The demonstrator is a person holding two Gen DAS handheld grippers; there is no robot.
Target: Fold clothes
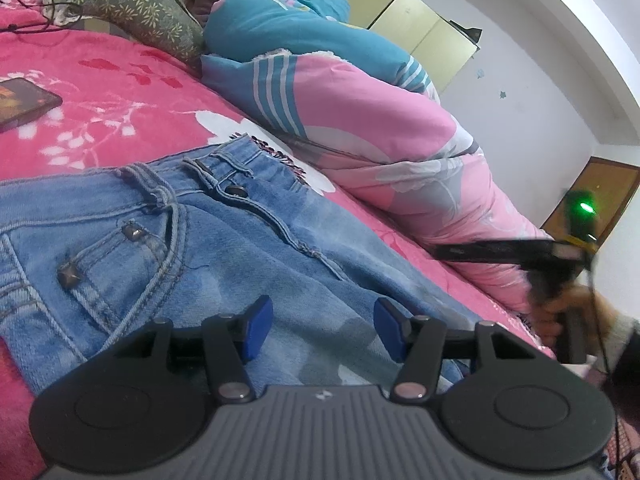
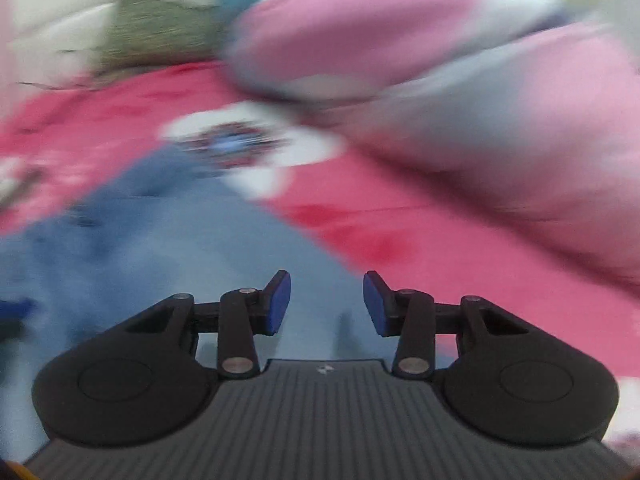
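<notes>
A pair of blue jeans (image 1: 192, 248) lies spread front-up on the bed (image 1: 120, 92), filling the lower left and centre of the left wrist view, with the waistband, metal button and riveted pocket toward the upper left of the garment. No fold shows in the part in view; the legs run off the bottom of the frame, so how they lie cannot be told.

The left tongs (image 1: 323, 330) hang low over the denim below the fly, blue pads set wide with nothing between them, probably so that they can close on a layer of cloth. The right tongs (image 2: 327, 305) are likewise parted and hold nothing; their view is heavily blurred, showing only blue denim under them and pink bedding to the right. In the left view the right tool shows at the right edge, gripped in a hand (image 1: 560, 312).

The bed wears a hot-pink floral blanket, soft and likely to give under pressure. A dark phone (image 1: 24, 102) rests at the left edge. A pink and blue quilt (image 1: 360, 100) is bundled along the far side, a person lying under it at the top, beside a green patterned pillow (image 1: 140, 8). Beyond are white walls, pale yellow cupboards (image 1: 416, 28) and a brown door (image 1: 600, 196).
</notes>
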